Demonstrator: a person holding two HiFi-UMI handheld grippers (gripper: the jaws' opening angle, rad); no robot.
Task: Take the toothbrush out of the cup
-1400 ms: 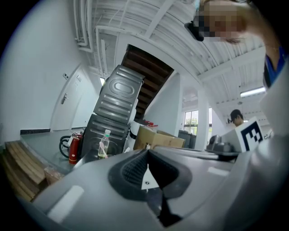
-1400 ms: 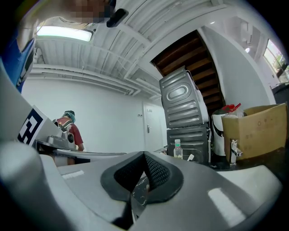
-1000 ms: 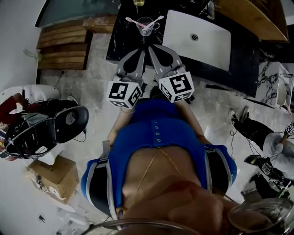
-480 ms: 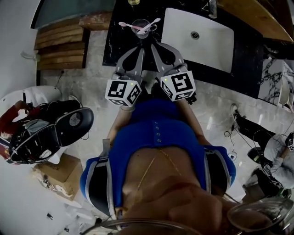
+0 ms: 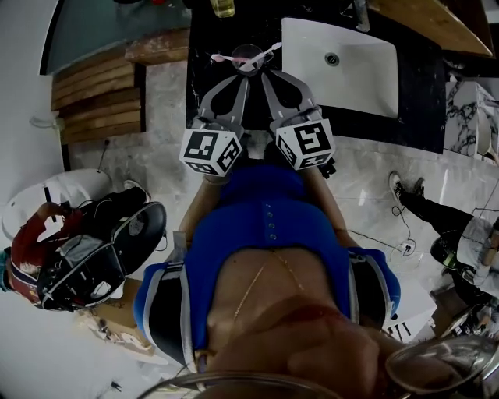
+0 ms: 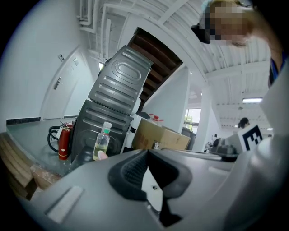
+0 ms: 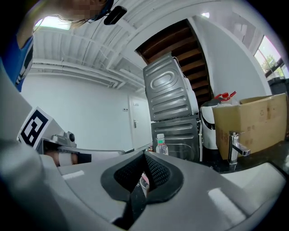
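A clear cup [image 5: 247,57] stands on the black counter [image 5: 204,74], just left of the sink. Two toothbrushes rest in it: a pink toothbrush [image 5: 223,57] leans left and a white toothbrush [image 5: 270,52] leans right. My left gripper [image 5: 241,77] and right gripper [image 5: 263,75] hover side by side just short of the cup, both shut with nothing between the jaws. In the right gripper view a pink-and-white bit of the cup [image 7: 144,181] shows through the gap behind the right gripper's [image 7: 144,156] tips. The left gripper [image 6: 146,151] looks past the cup.
A white sink [image 5: 343,58] lies right of the cup, with a faucet [image 7: 235,148]. A bottle of yellow liquid [image 5: 221,6] stands behind the cup, the same bottle [image 6: 101,142] showing in the left gripper view. Wooden steps [image 5: 93,90] are at left. People sit on the floor at both sides.
Both grippers have edged forward, nearer to the cup, and remain shut. The head view has shifted slightly; the toothbrushes still rest in the cup.
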